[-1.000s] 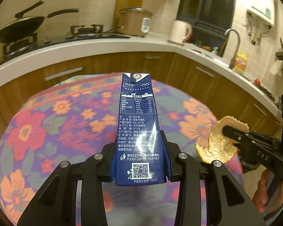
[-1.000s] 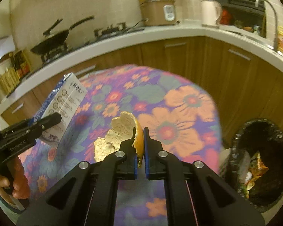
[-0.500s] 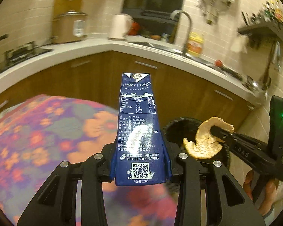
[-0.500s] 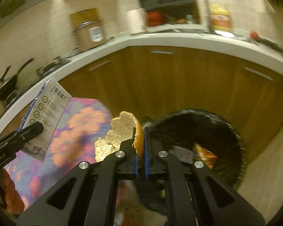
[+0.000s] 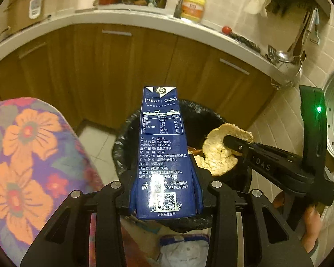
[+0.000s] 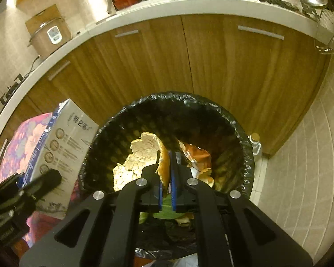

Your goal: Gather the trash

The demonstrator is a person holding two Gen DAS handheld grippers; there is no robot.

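Two trash items are held over the bin (image 6: 245,133): milk carton (image 5: 162,151) clamped upright in the left gripper (image 5: 164,191), citrus peel (image 6: 144,155) pinched thin in the right gripper (image 6: 165,178). Drop step is judged in hand; next, both grippers need opening above the black-lined mouth. Wrappers (image 6: 196,155) and scraps are seen inside. Floral-clothed surface (image 5: 29,155) sits left, cabinets (image 6: 189,55) behind.

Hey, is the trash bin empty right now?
No, the right wrist view shows the black-lined trash bin already holding an orange wrapper and other scraps beneath the peel held above it.
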